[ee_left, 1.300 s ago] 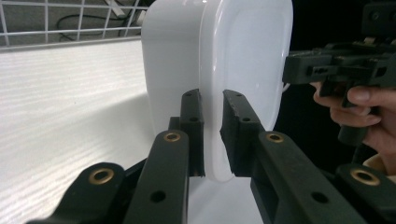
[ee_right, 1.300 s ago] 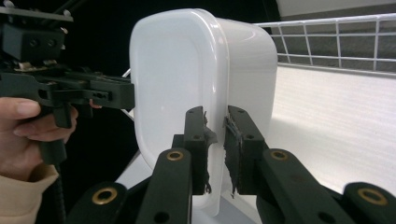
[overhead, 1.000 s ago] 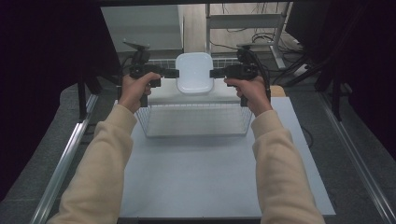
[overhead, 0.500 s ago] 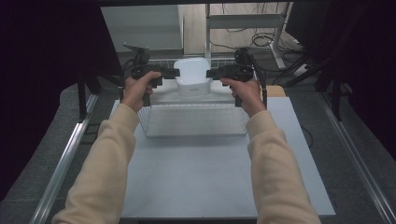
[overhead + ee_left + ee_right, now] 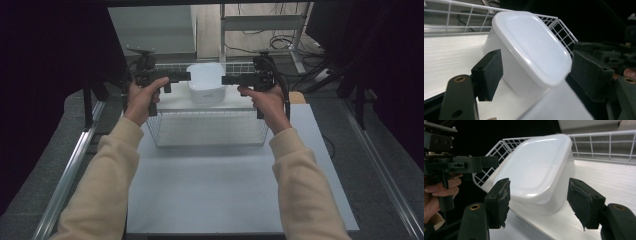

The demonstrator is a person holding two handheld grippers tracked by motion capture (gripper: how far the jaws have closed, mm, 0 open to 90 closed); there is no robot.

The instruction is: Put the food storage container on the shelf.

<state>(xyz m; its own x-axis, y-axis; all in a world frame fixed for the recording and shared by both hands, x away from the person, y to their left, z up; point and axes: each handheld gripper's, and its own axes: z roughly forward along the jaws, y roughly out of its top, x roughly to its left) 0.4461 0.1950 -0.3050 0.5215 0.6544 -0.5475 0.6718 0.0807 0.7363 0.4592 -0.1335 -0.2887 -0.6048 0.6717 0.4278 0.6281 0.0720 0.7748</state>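
A white lidded container (image 5: pixel 205 83) sat on the pale shelf (image 5: pixel 175 103) atop the wire basket (image 5: pixel 207 127), between the two claws. The left gripper (image 5: pixel 186 76) pointed at one side of it, jaws spread, pads (image 5: pixel 489 73) clear of its wall. The right gripper (image 5: pixel 226 80) faced the opposite side, jaws likewise spread and gripping nothing. The white table (image 5: pixel 210 195) lay below both.

— What do you see around your white table (image 5: pixel 240 200)?

— Grey speckled floor (image 5: pixel 385 130) on both sides, with metal rails (image 5: pixel 65 175) along it. Beyond you, a metal shelf frame (image 5: pixel 260 22) stands over tangled cables (image 5: pixel 260 42), and dark curtains (image 5: pixel 45 60) close off the dim room.
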